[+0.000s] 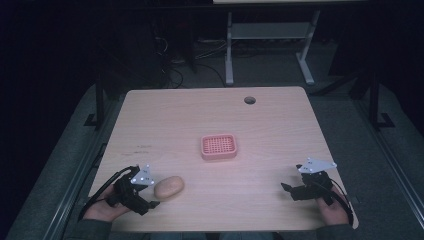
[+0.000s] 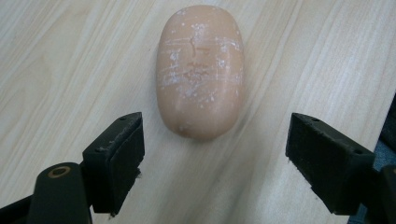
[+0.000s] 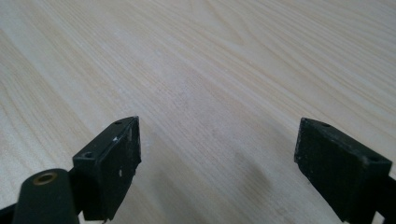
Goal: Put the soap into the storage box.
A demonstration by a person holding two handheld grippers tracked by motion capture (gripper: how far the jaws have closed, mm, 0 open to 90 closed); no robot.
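While jaws gape, left hand-held gripper faces soap (untouched).

One soap bar, one pink soap dish, two grippers.

Dim room up top, bright and close down below.

The high view shows the pale wooden table lit from above while the floor and walls around it sink into near black (grainy, soft, a cool violet cast). In the gripper views the light is even, the scuffed peach oval soap bar sharp, its near shadow faint, and the black rubber-padded jaws slightly blurred.
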